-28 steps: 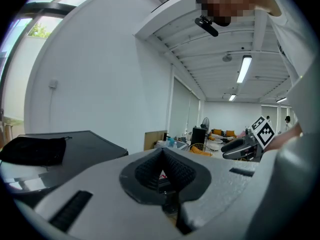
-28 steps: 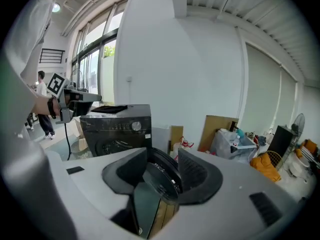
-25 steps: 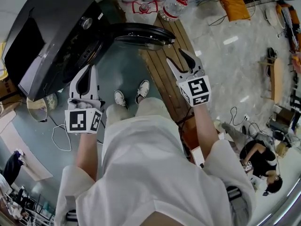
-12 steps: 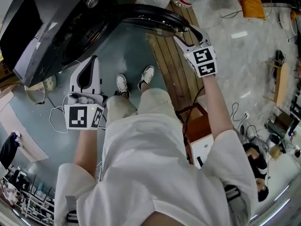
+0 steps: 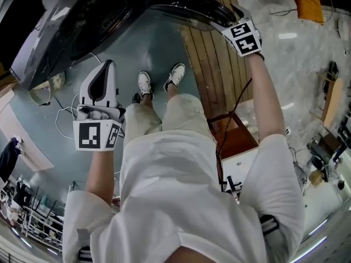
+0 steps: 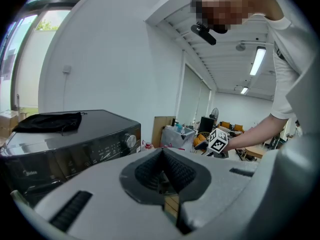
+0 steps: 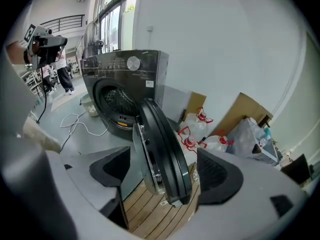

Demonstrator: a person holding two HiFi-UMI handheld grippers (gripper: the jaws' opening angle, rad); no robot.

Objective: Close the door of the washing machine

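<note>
Stands facing dark washing machine (image 5: 60,21), shoes (image 5: 144,84) on the grey floor just in front of it.

Finds door (image 5: 186,7) swung well out from the front, round drum opening (image 7: 117,101) fully exposed. Shows edge-on in the right gripper view, free rim hanging over a wooden slat platform (image 5: 214,64).

Reaches right arm out straight, right tongs (image 5: 226,19) at the door's outer rim. Has just been opening these jaws; now stand wide apart, both dark pads clear. Straddles the door rim (image 7: 162,144) with a gap on each side, so no clamp on it. Can't tell from the head view if any part of the tongs touches the rim.

Holds left tongs (image 5: 107,67) low and well apart from the door, on the machine's other side, pointing past its front corner. Pads pressed together, nothing between them (image 6: 164,176). Looks past them to the control panel with knob and a black cloth (image 6: 47,121) on the machine's top.

Also sees:
- white cable (image 7: 82,124) loose on the floor by the machine
- clear bags with red ties (image 7: 200,129) and cardboard (image 7: 245,111) against the wall beyond the door

Door not closed yet.
</note>
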